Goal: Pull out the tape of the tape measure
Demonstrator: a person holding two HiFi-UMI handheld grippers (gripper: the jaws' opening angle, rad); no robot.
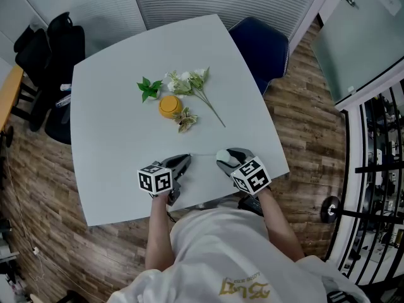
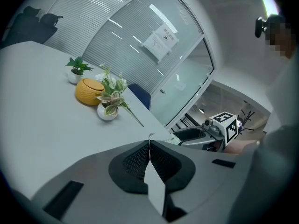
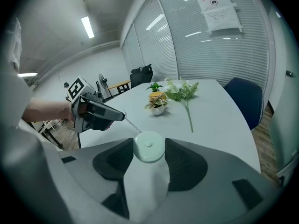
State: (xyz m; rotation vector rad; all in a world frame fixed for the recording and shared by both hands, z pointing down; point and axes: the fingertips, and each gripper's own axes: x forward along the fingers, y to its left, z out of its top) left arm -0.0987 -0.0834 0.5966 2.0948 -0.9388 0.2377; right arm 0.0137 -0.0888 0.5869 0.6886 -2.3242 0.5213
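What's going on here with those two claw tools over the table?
A person holds a gripper in each hand over a white table. The right gripper grips a round pale tape measure between its jaws. The left gripper has its jaws shut on the tip of the tape, which stretches between the two.

Near and left table point(image 1: 101, 156) bare, passable; plant cluster point(image 1: 183, 87) with orange pot point(image 1: 169, 106) blocks centre; blue chair point(image 1: 259, 43) beyond.

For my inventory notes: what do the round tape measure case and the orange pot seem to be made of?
The tape measure case: probably plastic, pale, smooth, with a soft sheen. The orange pot: unclear, maybe ceramic or plastic; matte, finely textured surface.
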